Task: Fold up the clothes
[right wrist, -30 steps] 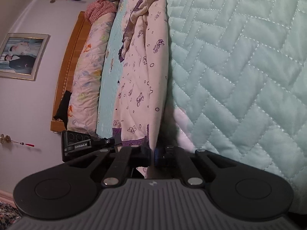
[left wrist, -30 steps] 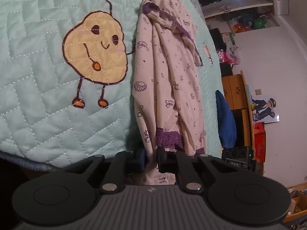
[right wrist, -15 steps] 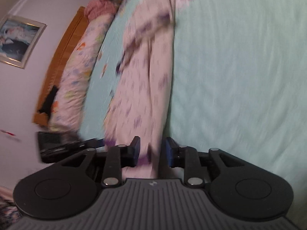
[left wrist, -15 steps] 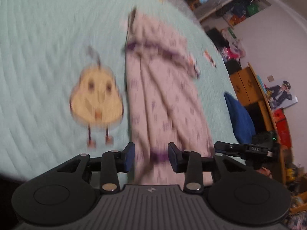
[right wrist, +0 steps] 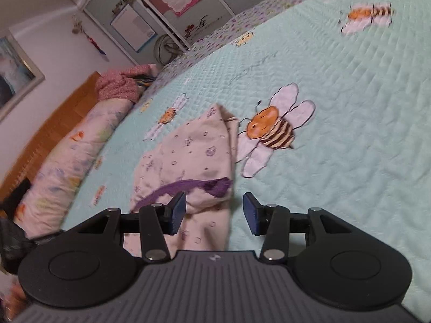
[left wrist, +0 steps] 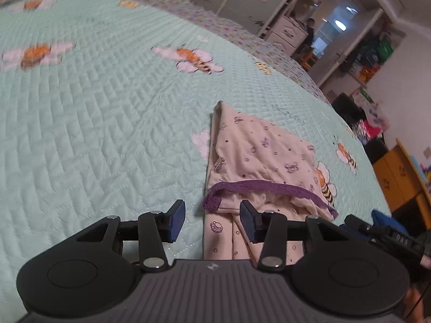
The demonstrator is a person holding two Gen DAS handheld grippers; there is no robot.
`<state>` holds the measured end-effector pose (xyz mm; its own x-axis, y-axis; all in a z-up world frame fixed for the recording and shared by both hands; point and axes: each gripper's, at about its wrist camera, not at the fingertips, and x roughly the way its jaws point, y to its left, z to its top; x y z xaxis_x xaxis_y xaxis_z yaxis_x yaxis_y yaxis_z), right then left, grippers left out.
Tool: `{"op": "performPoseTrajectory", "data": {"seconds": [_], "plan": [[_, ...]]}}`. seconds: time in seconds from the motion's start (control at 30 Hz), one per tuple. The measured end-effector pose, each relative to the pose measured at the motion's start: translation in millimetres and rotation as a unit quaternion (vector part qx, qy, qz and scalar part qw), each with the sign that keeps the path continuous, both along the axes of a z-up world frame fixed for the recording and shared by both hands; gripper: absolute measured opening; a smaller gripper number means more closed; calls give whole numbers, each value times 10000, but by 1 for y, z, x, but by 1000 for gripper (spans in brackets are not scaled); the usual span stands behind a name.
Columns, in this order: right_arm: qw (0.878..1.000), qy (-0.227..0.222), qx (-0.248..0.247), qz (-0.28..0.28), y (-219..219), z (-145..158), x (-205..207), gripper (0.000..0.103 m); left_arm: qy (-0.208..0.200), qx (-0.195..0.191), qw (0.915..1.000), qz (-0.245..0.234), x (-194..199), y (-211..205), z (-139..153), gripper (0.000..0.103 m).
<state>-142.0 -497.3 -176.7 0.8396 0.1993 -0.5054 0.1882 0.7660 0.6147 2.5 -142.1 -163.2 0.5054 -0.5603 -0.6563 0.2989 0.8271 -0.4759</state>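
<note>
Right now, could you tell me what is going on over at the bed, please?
A person is folding clothes with handheld tongs, one set in each hand. A pink printed garment with purple lace trim lies folded over on itself on the mint quilted bedspread. The left tongs and the right tongs both hover at its near end with jaws opening; nothing is gripped, though the cloth shows through the gap between them. The fold looks just laid down.

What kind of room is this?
Most likely a home bedroom: a wide bed under a mint quilted bedspread stitched with bees, a wooden headboard with rolled bedding beside it, and a pink printed garment lying folded on top.
</note>
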Motion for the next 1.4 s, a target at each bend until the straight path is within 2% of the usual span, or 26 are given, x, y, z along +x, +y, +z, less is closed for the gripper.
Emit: {"op": "performPoseTrajectory", "data": {"seconds": [0.13,0.27,0.33,0.53,0.63,0.73,0.83,0.87,0.93,0.97,1.0,1.07,1.17,1.23,1.3,1.4], "plan": [[9999,-1,-122,-11,3,-4,7,48,-32,182,9998,66,3,-2,-4,47],[9905,-50,-1343,285,37,12,9,48,-359,549,9978,-119,-3,-11,-1,48],[9888,47,-1448,349,45,14,14,48,-332,568,9977,-155,-3,-14,-4,48],[9951,179,-968,101,35,4,23,48,-261,508,9983,-112,-2,-14,-6,50],[9952,-16,-961,163,35,5,20,48,-317,530,9980,-140,-4,-16,0,50],[9912,-207,-1256,356,41,11,20,50,-436,84,9980,-454,-10,-22,13,50],[9904,-303,-1263,470,42,12,22,54,-260,-711,9912,-1087,-10,-37,24,55],[9918,-326,-1146,471,40,11,22,55,-150,-1005,9867,-1266,-8,-44,25,56],[9971,-347,-581,359,28,5,21,57,215,-1567,9763,-1474,-2,-58,22,58],[9987,-355,-230,280,21,0,20,60,395,-1764,9714,-1539,2,-66,19,58],[9986,-356,377,114,9,-9,19,62,447,-1837,9682,-1639,3,-75,18,58],[9871,-364,1542,-206,-13,-27,15,62,115,-1516,9700,-1896,-2,-96,20,58],[9606,-497,2686,-521,-36,-49,13,62,-313,-824,9676,-2366,-15,-127,19,58],[9507,-548,2997,-573,-42,-53,16,62,-520,-471,9618,-2646,-22,-144,17,58],[9472,-500,3115,-572,-44,-54,20,62,-685,-265,9544,-2893,-28,-155,15,58],[9445,-416,3217,-514,-43,-53,26,63,-808,-107,9496,-3026,-27,-164,11,58]]}}
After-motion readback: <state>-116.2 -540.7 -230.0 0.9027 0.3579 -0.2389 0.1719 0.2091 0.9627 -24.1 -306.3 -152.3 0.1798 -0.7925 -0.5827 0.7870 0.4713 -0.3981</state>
